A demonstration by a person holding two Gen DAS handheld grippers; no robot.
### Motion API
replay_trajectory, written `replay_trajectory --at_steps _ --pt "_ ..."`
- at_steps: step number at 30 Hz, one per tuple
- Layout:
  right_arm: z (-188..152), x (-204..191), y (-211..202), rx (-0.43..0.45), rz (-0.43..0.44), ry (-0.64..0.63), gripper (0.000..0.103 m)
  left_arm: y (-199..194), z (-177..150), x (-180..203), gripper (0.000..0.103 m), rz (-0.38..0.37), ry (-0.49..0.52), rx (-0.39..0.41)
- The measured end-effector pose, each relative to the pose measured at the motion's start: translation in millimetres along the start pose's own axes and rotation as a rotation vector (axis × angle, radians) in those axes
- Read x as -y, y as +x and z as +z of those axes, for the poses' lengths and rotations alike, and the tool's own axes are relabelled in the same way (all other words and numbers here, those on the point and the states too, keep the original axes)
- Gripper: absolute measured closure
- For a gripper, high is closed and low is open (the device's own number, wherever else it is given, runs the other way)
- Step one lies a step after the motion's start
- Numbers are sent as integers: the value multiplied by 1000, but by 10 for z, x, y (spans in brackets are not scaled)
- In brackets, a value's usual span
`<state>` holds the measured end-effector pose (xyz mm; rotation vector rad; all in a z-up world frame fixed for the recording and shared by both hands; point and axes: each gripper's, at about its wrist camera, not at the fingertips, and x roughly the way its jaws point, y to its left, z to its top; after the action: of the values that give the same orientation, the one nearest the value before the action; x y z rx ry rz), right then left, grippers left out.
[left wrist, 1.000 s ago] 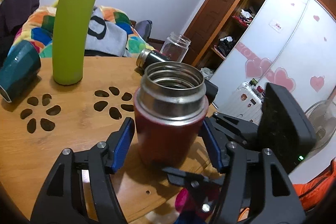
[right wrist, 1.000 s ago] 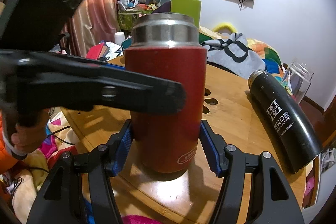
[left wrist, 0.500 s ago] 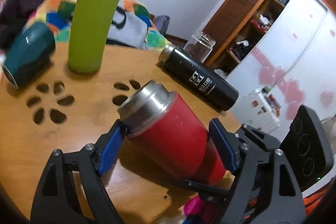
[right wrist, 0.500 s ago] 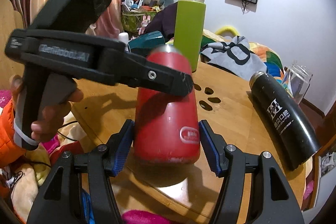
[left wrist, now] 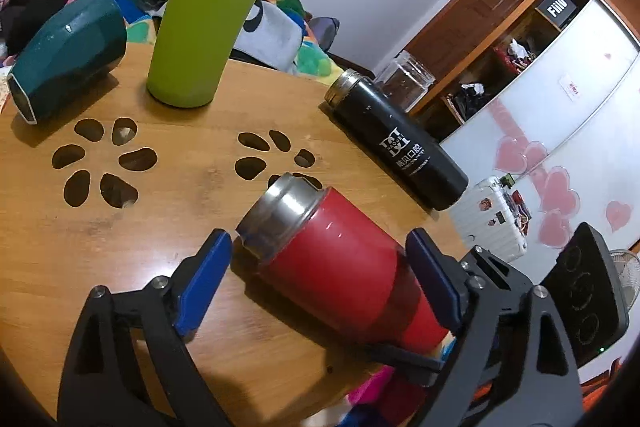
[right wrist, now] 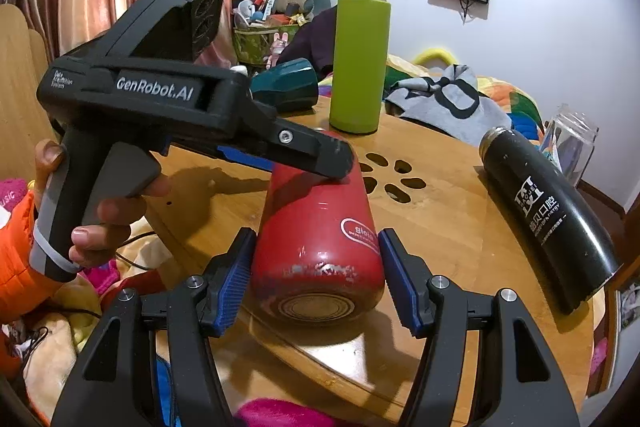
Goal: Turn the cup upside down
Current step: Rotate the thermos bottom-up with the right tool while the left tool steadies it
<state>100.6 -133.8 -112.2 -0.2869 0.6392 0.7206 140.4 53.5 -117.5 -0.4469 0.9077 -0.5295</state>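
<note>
The red cup [right wrist: 320, 239] with a steel rim [left wrist: 280, 215] is tilted far over above the wooden table [left wrist: 120, 247], its mouth pointing away from the right wrist camera and its base toward it. My right gripper [right wrist: 316, 279] is shut on its lower body, blue pads [right wrist: 236, 275] against both sides. My left gripper [left wrist: 320, 283] is open around the cup, its pads [left wrist: 204, 279] apart from the cup's sides. In the right wrist view the left gripper's finger [right wrist: 316, 155] lies across the cup's top.
A tall green bottle [left wrist: 216, 7] stands at the back. A teal cup [left wrist: 68, 55] lies on its side at the left. A black flask [left wrist: 400, 143] lies at the right beside a glass jar [left wrist: 408, 79]. Flower-shaped cutouts [left wrist: 108, 159] pierce the tabletop.
The red cup has gone from upright to tipped far over, mouth swinging away from the right gripper. The left gripper has risen and now looks down on the table.
</note>
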Motion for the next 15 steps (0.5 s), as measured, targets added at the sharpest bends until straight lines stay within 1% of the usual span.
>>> replay_trajectory --at_steps 2,6,10,12,13,15 --pt "1 8 -4 1 3 5 44 -19 -1 21 14 9 9 7" --pt "-3 18 -6 4 5 10 44 -113 -3 133 14 97 70 62" --pt "-30 59 -16 14 21 39 44 -215 -72 388 16 228 208 145" --pt "-47 77 -19 17 26 50 44 -222 -127 554 31 272 294 165" --pt "-61 83 -19 17 26 55 44 -207 -144 616 35 285 328 167" --pt "-83 90 -11 12 28 62 44 -171 -175 710 51 299 378 169"
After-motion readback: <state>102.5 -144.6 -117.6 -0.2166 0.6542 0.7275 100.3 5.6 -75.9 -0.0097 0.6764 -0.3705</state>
